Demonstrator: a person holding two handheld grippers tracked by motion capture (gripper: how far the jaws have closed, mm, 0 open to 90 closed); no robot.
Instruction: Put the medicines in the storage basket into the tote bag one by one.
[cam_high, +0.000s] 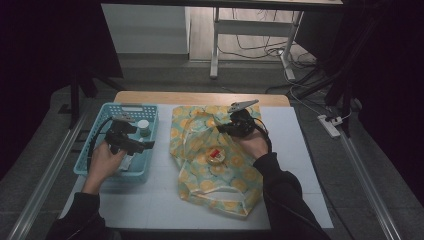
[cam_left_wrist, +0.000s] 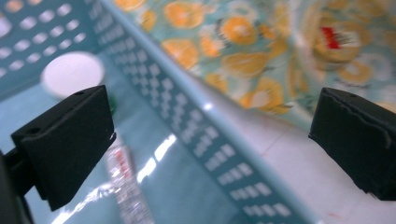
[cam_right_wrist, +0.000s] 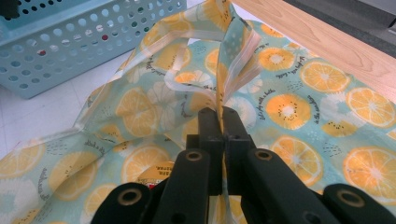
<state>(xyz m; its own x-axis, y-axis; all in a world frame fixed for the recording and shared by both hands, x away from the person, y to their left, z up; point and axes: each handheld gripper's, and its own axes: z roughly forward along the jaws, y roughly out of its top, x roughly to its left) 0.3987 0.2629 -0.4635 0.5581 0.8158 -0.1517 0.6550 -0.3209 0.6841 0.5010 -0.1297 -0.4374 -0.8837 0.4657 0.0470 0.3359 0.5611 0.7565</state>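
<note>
A cloth bag (cam_high: 200, 182) printed with orange slices lies open on the white mat. Inside it rests a round yellow item with a red label (cam_high: 216, 155), which is blurred in the left gripper view (cam_left_wrist: 337, 41). My right gripper (cam_high: 226, 128) is shut on the bag's raised rim (cam_right_wrist: 229, 60), with the fabric pinched between its jaws (cam_right_wrist: 222, 122). My left gripper (cam_high: 145, 145) hangs open inside the blue basket (cam_high: 110, 173), its jaws straddling the basket's right wall (cam_left_wrist: 219, 154). Below it are a white-lidded jar (cam_left_wrist: 72, 74) and a clear tube (cam_left_wrist: 127, 184).
The basket (cam_right_wrist: 70, 46) stands left of the bag with a strip of white mat (cam_high: 300, 165) between them and more bare mat at the right. The wooden table edge (cam_right_wrist: 336, 44) runs behind the bag. Cables and a power strip (cam_high: 331, 125) lie on the floor.
</note>
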